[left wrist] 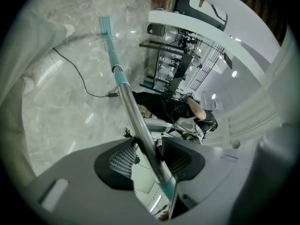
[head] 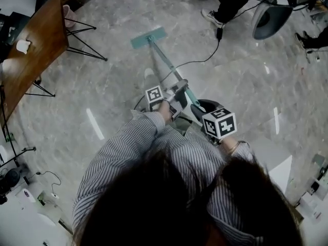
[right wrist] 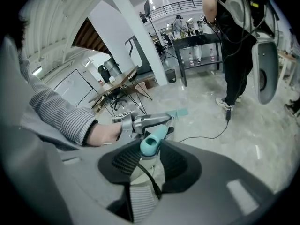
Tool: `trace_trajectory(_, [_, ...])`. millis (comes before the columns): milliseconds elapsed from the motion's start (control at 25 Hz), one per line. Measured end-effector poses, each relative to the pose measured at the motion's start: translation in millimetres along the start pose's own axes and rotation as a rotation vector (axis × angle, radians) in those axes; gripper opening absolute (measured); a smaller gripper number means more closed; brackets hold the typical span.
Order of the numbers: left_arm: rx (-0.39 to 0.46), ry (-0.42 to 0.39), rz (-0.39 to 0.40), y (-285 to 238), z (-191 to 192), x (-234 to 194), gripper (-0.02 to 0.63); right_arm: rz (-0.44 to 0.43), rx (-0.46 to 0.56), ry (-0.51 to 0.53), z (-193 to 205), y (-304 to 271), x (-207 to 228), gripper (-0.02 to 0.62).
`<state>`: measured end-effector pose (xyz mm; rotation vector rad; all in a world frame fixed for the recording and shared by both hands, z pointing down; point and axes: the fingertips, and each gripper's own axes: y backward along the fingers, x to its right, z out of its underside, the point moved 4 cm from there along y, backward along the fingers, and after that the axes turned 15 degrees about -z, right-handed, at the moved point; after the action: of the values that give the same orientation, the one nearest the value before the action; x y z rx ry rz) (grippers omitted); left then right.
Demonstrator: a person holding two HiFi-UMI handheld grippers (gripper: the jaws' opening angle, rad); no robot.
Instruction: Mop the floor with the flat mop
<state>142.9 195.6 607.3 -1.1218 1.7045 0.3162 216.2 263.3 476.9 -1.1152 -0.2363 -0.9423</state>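
The flat mop has a teal head (head: 148,37) lying flat on the grey marble floor ahead of me, and a metal handle (head: 166,63) that slopes back to my hands. My left gripper (head: 178,89) is shut on the handle (left wrist: 140,130), which runs between its jaws toward the mop head (left wrist: 105,25). Closer to my body, my right gripper (head: 197,111) is shut on the teal top end of the handle (right wrist: 151,144). The right gripper view also shows the left gripper (right wrist: 143,122) and the mop head (right wrist: 178,112) beyond it.
A wooden table (head: 36,45) on thin black legs stands at the left. A black cable (head: 205,60) trails over the floor right of the mop. A person's shoe (head: 211,17) and a grey chair (head: 269,19) are at the far right; the person (right wrist: 234,46) stands there.
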Motion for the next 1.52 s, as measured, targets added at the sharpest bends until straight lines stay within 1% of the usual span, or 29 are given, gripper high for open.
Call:
trace_trajectory(120, [-0.086, -0.019, -0.028, -1, 34, -3, 0.164, -0.016, -0.015, -0.010, 18, 28, -5, 0.127])
trace_trajectory(200, [-0.136, -0.018, -0.027, -2, 55, 1, 0.167, -0.015, -0.008, -0.025, 24, 48, -8, 0.127])
trace_trajectory(320, [-0.199, -0.004, 0.012, -2, 76, 9, 0.169, -0.005, 0.007, -0.038, 24, 70, -16, 0.126])
trace_trajectory(480, [-0.273, 0.005, 0.056, 3, 83, 20, 0.175, 0.001, 0.042, -0.069, 14, 81, -26, 0.126])
trace_trajectory(640, [-0.290, 0.006, 0.073, 3, 83, 23, 0.176, 0.005, 0.054, -0.072, 9, 83, -28, 0.126])
trace_trajectory(880, [-0.309, 0.013, 0.066, 2, 84, 24, 0.176, 0.006, 0.039, -0.063, 10, 84, -28, 0.126])
trace_trajectory(1080, [-0.326, 0.017, 0.057, 1, 84, 24, 0.175, 0.015, 0.052, -0.076, 11, 84, -28, 0.126])
trace_trajectory(1240, [-0.341, 0.014, 0.042, 1, 83, 26, 0.176, 0.018, 0.059, -0.084, 10, 84, -29, 0.124])
trace_trajectory(1520, [-0.365, -0.023, -0.018, -2, 72, 26, 0.181, 0.013, 0.017, -0.105, 6, 73, -23, 0.126])
